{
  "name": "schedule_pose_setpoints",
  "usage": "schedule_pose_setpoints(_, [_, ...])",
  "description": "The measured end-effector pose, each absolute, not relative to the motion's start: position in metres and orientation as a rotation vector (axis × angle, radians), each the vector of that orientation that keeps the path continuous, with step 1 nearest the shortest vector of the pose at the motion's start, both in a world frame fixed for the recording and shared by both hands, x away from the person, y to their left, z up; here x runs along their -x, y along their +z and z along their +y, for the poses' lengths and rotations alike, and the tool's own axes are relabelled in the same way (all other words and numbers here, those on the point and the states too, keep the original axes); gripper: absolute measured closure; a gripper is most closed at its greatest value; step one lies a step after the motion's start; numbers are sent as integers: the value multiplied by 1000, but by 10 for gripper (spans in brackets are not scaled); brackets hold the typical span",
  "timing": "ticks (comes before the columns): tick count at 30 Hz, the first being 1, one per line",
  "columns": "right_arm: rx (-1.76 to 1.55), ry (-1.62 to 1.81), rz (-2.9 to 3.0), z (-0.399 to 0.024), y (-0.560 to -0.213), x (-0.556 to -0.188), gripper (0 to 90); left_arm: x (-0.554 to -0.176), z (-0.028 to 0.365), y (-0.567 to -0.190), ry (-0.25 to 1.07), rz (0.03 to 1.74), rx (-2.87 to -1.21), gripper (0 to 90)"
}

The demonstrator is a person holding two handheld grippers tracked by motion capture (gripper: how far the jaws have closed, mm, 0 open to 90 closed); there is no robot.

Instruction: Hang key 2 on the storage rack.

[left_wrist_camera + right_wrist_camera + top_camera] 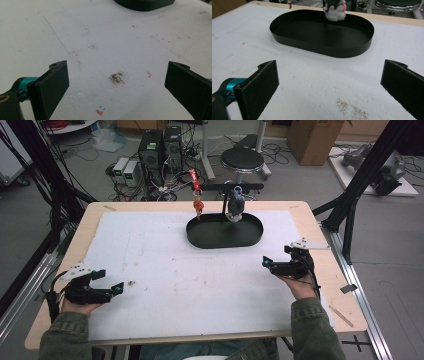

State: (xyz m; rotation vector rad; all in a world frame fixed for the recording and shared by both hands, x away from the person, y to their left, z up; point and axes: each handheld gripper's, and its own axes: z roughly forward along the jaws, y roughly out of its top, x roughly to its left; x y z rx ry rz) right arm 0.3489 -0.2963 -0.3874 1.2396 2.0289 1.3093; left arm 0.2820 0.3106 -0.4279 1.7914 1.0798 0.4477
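A black oval tray [210,240] [322,47] lies at the far middle of the white mat. Above its back rim a small grey-and-white plush toy [235,209] [334,11] hangs from a black stand [232,186]. A small orange charm [198,206] on a red strap hangs to the left of the toy. My left gripper [111,281] [116,82] rests open near the front left of the mat, nothing between its jaws. My right gripper [276,258] [329,80] is open at the front right, pointing at the tray.
The white mat [190,280] covers most of the wooden table [320,235]. A dark smudge [117,78] marks the mat in front of the left gripper. Beyond the table stand a black stool [242,159], computer boxes [160,150] and cables on the floor.
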Motion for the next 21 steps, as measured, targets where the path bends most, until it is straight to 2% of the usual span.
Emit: schedule_pose_setpoints(21, [-1169, 1418, 1909, -329, -410, -304, 5, -281, 306, -433, 425, 1078, -1841, 59])
